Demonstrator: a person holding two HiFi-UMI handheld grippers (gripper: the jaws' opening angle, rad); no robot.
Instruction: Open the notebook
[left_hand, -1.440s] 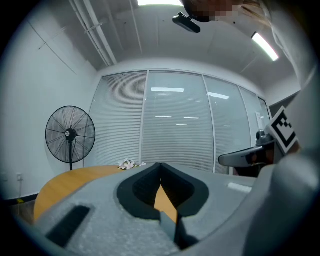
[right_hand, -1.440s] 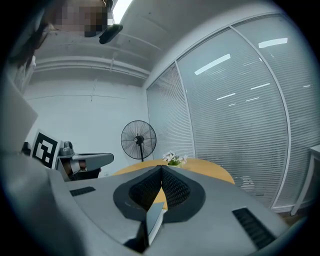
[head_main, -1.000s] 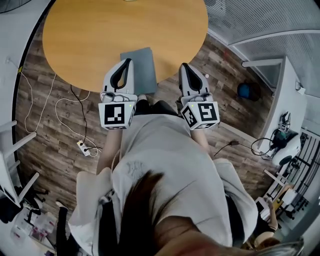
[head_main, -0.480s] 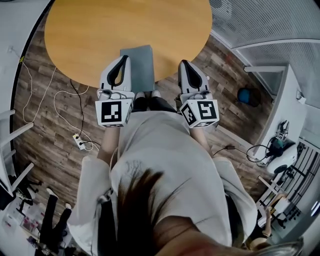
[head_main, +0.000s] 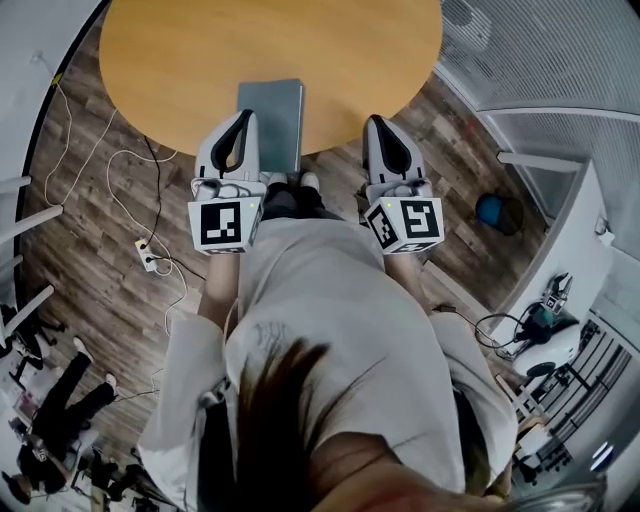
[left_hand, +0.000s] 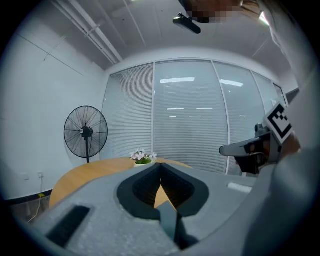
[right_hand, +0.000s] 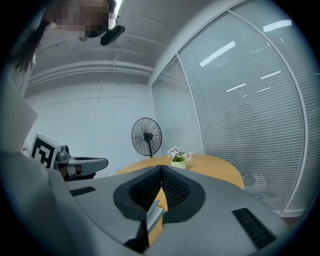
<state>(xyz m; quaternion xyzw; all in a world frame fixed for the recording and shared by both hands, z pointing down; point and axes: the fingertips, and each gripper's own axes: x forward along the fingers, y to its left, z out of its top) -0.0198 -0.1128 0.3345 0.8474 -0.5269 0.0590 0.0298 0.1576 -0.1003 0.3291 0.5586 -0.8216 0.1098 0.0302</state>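
While the grey notebook (head_main: 272, 118) lies closed at the near edge of the round bench (head_main: 180, 60), upper centre of the head view, both grippers hover by it. The left gripper (head_main: 246, 116) is clenched on nothing, tip over the notebook's left edge. The right gripper (head_main: 376, 122) (equally empty) is clenched too, at the bench's rim. Far across, a small pot (right_hand: 180, 160) holds white flowers (right_hand: 176, 152).

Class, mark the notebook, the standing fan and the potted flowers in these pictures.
notebook (head_main: 272, 120): head view, middle of its grey cover.
standing fan (left_hand: 86, 131): left gripper view, hub of its grille.
potted flowers (right_hand: 176, 153): right gripper view, the white blossoms.
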